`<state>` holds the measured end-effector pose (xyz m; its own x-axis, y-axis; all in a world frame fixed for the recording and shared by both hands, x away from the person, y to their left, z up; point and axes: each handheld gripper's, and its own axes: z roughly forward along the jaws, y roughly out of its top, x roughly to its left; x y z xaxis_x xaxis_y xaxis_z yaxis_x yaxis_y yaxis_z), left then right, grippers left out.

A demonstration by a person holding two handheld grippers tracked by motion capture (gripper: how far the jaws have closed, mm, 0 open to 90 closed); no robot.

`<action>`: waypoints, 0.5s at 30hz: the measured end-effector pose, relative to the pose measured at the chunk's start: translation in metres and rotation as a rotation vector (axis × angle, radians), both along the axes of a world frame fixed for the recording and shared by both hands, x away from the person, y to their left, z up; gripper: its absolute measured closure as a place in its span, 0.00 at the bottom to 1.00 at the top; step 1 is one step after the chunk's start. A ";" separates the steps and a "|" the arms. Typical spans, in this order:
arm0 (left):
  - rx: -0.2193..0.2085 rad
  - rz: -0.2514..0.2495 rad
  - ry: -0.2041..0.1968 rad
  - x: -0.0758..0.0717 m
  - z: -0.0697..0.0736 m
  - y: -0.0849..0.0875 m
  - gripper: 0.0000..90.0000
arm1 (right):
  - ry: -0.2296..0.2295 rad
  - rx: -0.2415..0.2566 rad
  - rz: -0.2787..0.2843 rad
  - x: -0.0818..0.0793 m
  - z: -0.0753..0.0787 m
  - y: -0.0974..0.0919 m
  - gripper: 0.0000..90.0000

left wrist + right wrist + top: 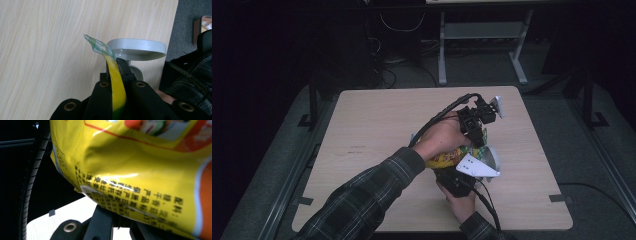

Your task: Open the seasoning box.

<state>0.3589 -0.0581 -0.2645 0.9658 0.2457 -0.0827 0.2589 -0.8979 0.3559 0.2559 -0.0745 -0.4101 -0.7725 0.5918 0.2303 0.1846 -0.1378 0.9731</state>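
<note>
Yellow snack bag [447,159] clamped between left tongs [479,136], right tongs [451,176] below

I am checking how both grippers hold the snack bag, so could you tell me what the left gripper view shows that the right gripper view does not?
The left gripper view shows the left gripper shut on the thin yellow edge of the snack bag, whose clear green-tinted corner curls free above the jaws, with a grey bowl just beyond on the wooden table. The right gripper view shows the bag's broad yellow face with printed text, crumpled and close above the right gripper, and a ribbed black cable at the left. Both show the bag pinched in shut jaws and a part of the table.
</note>
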 end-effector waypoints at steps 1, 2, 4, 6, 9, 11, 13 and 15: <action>0.000 0.000 0.000 0.000 0.000 0.000 1.00 | -0.001 0.000 0.000 0.000 0.000 0.000 1.00; 0.001 0.000 0.000 0.000 0.000 0.000 1.00 | 0.000 0.000 0.000 0.000 0.000 0.000 1.00; 0.001 0.000 0.000 0.000 0.000 0.000 1.00 | 0.001 0.000 0.001 0.000 0.000 0.000 1.00; 0.001 0.001 0.000 0.000 0.000 0.000 1.00 | 0.001 0.000 0.001 0.000 0.000 0.000 1.00; 0.001 0.001 0.000 0.000 0.000 0.000 1.00 | 0.002 0.000 0.002 0.000 0.000 0.000 1.00; -0.001 0.003 0.000 0.000 -0.001 0.000 1.00 | 0.002 0.000 0.002 0.000 0.000 0.000 1.00; 0.000 0.004 0.001 0.000 -0.001 -0.001 1.00 | 0.004 0.001 0.002 0.000 0.000 0.000 1.00; 0.000 0.005 0.002 0.000 -0.001 -0.001 1.00 | 0.004 0.001 0.003 0.000 0.000 0.000 1.00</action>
<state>0.3589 -0.0587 -0.2652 0.9645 0.2501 -0.0843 0.2636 -0.8969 0.3552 0.2562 -0.0747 -0.4102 -0.7731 0.5894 0.2344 0.1891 -0.1386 0.9721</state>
